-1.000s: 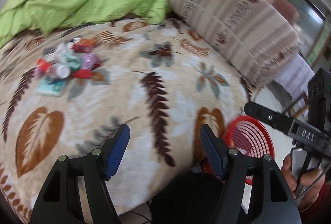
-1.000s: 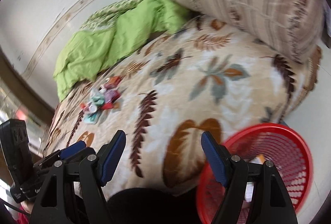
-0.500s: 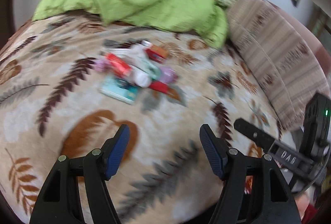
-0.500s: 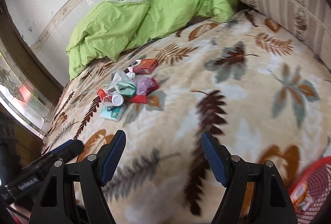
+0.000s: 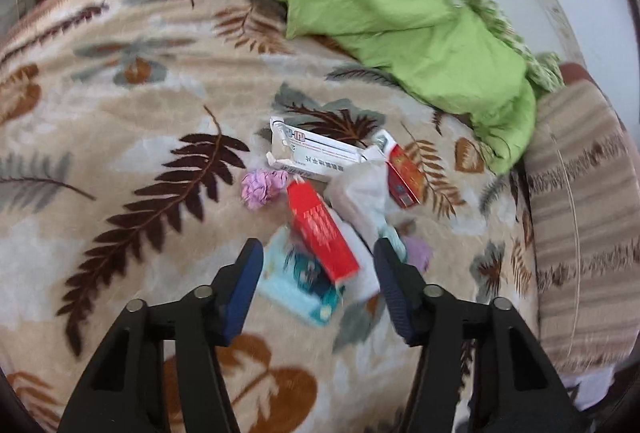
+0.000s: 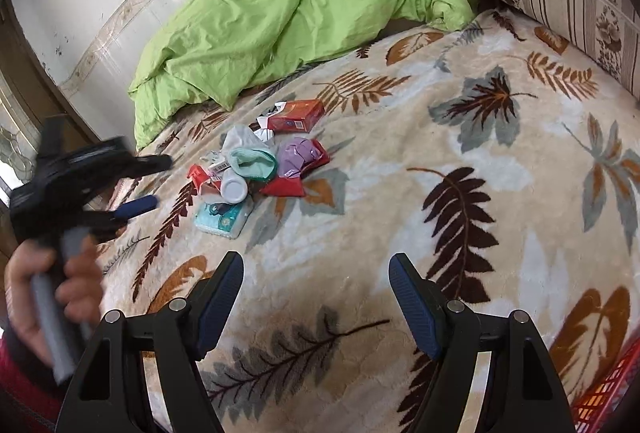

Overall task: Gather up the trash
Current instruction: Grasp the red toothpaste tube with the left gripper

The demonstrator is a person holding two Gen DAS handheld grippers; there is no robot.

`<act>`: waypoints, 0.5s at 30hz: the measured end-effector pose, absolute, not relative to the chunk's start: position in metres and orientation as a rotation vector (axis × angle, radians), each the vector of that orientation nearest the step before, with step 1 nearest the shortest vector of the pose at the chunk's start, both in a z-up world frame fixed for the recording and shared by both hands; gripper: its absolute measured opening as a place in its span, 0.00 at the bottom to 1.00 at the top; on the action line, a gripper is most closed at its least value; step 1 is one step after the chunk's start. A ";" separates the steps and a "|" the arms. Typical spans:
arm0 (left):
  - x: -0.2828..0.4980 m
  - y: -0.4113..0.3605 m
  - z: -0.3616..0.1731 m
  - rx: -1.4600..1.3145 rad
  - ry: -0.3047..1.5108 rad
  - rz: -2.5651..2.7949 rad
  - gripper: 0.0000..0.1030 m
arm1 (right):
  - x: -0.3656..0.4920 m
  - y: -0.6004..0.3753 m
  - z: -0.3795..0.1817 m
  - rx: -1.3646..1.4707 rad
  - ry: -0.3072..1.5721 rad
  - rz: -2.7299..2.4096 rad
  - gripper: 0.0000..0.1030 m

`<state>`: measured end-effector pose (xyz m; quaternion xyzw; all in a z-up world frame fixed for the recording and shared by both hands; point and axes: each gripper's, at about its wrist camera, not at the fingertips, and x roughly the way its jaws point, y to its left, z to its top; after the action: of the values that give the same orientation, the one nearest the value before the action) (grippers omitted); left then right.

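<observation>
Left gripper (image 5: 318, 265), jaws just narrowing but gripping nothing, frames the red carton (image 5: 322, 233) at 12 o'clock in the litter on the leaf-print blanket (image 5: 132, 137): likely light, crushable, best pinched across its long sides; right gripper (image 6: 316, 287) wide, empty.

Your left gripper (image 5: 318, 275) has swung from the blanket's (image 5: 120, 121) edge by the red basket (image 6: 608, 389) to the trash pile (image 5: 336, 201). Its jaws have just been closing around the red box (image 5: 322, 233), not yet pressing. Your right gripper (image 6: 316, 293) left the basket too.
</observation>
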<state>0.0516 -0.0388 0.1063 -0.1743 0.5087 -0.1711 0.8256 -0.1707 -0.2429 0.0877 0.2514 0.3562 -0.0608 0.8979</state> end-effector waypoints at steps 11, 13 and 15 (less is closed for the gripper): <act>0.067 -0.048 0.070 -0.412 1.137 -0.383 0.22 | -0.169 -0.246 0.088 0.543 0.721 -0.106 0.76; 0.055 -0.040 0.080 -0.410 1.102 -0.405 0.18 | -0.168 -0.246 0.088 0.550 0.723 -0.097 0.76; 0.039 -0.029 0.093 -0.382 1.053 -0.425 0.17 | -0.165 -0.245 0.086 0.559 0.732 -0.087 0.76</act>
<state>0.0391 -0.0293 0.0929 -0.1796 0.4955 -0.2002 0.8259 -0.1648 -0.2452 0.0863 0.2694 0.3530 -0.0417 0.8950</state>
